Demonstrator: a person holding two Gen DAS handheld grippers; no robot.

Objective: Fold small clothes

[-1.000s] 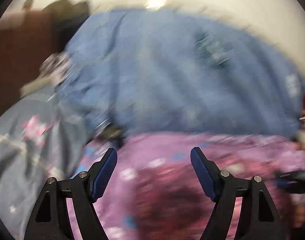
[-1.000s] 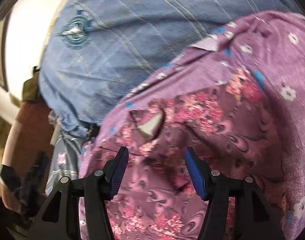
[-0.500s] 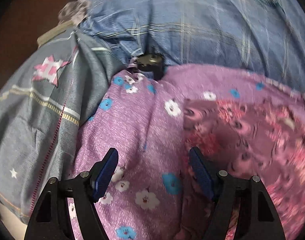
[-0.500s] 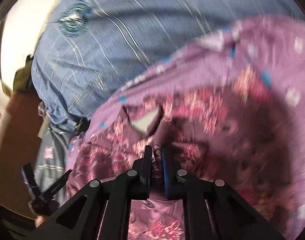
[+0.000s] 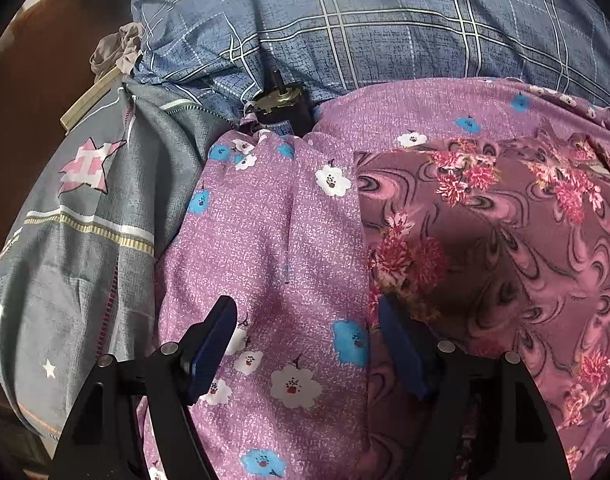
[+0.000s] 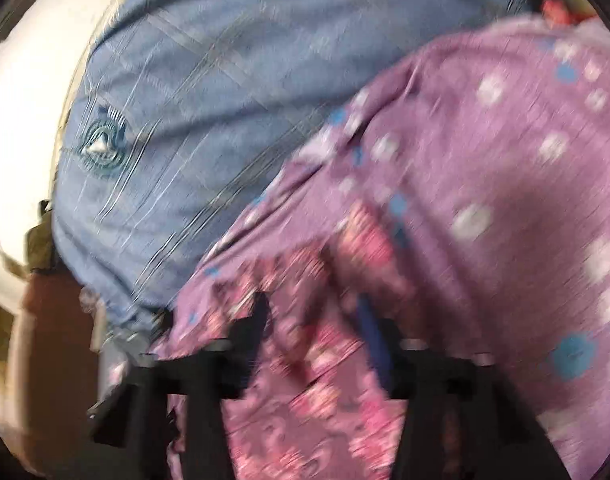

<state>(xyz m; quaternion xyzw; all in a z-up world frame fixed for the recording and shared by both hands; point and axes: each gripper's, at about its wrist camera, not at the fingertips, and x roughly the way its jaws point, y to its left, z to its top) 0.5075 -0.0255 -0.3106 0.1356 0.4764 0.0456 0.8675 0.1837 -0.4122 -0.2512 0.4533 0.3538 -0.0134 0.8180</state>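
The right gripper (image 6: 311, 324) has just sprung open again after pinching the floral garment (image 5: 485, 240), cloth between its jaws but unpressed (likely repositioning). The left gripper (image 5: 309, 336) has dropped onto the garment's left edge, jaws wide, empty. The garment lies mostly flat.

A blue plaid quilt (image 5: 365, 32) fills the top of the left wrist view, heaped over a lilac flowered bedsheet (image 5: 273, 248). At the left lies a grey pillow with a pink star (image 5: 85, 208). Brown wooden furniture (image 5: 29, 80) shows in the upper left. In the blurred right wrist view, a bright white wall (image 6: 29, 120) stands at the left edge.
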